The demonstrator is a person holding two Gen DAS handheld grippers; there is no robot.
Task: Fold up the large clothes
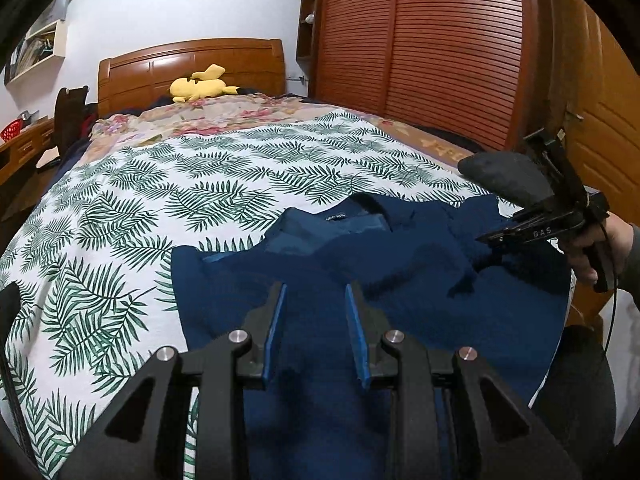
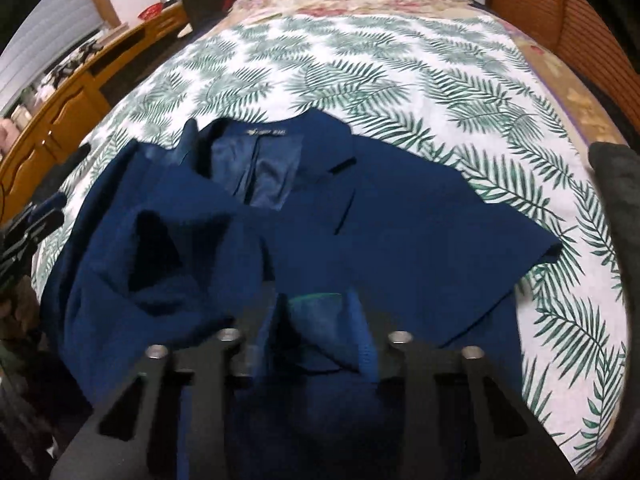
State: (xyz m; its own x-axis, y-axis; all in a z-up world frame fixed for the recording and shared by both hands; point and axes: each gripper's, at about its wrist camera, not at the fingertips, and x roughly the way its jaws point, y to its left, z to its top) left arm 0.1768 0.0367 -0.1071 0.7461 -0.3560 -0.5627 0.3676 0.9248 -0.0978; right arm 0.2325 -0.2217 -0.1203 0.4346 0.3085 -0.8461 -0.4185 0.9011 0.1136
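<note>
Two tongs over navy jacket [image 2: 360,232]: left tongs [image 1: 316,292] part-open, empty; right tongs [image 2: 320,300] blurred, cloth between fingers, grip unclear. Jacket's near hem hidden beneath both.

"DAS" on the right tongs [image 1: 486,239].

Navy jacket [image 1: 360,276] spread on leaf-print sheet [image 1: 168,200] at near end of bed [image 1: 240,116], collar and inner label toward headboard [image 1: 192,68], cloth rumpled across middle. Left tool [image 1: 316,292] low over jacket, blue pads [image 1: 358,332] parted, gap between them empty, no cloth gripped. Right tool [image 1: 486,239] at right edge, gripped by hand [image 1: 588,252], tips just above jacket's right shoulder; jaw state not discernible. Yellow plush toy [image 1: 200,86] by headboard. Slatted wooden wardrobe [image 1: 420,48] at right.
</note>
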